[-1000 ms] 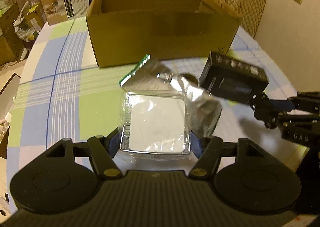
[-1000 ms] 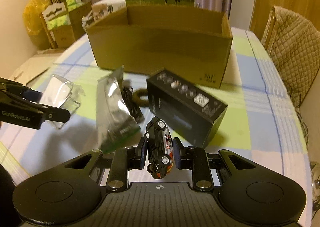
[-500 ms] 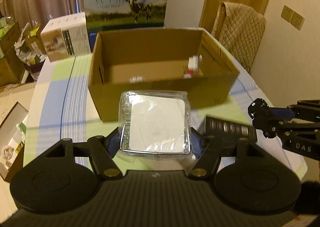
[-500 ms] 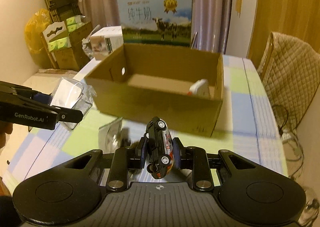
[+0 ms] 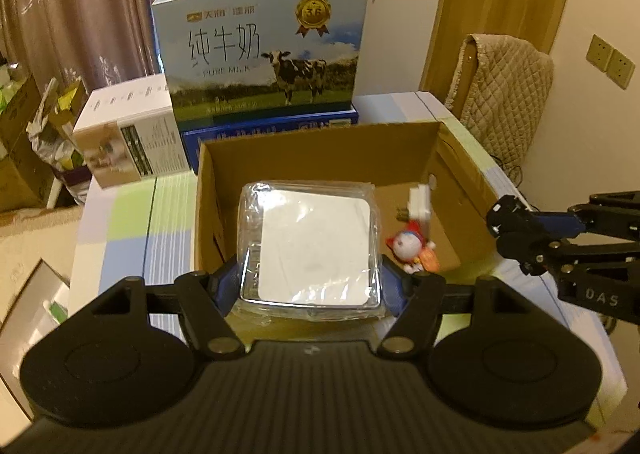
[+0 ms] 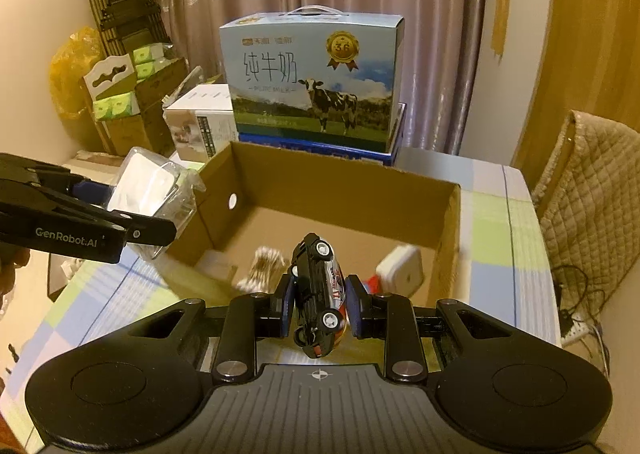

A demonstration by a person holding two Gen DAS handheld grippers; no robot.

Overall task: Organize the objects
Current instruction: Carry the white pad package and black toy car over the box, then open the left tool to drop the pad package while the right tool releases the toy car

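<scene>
Milk carton at far side, behind the cardboard box, read "纯牛奶" in large characters, with "PURE MILK" beneath. A gold medal seal at its upper right carried "3.6". Small brand characters at upper left were too blurred to read.

Left gripper, seen from the right wrist view, bore "GenRobot.AI" in white on its side. Right gripper, seen from the left wrist view, showed "DAS". White box's label print was illegible.

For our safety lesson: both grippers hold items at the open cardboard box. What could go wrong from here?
1. The toy car, pinched on its side in the right gripper, may twist or drop hard.
2. The clear plastic case in the left gripper could land on the figurine inside the cardboard box.
</scene>
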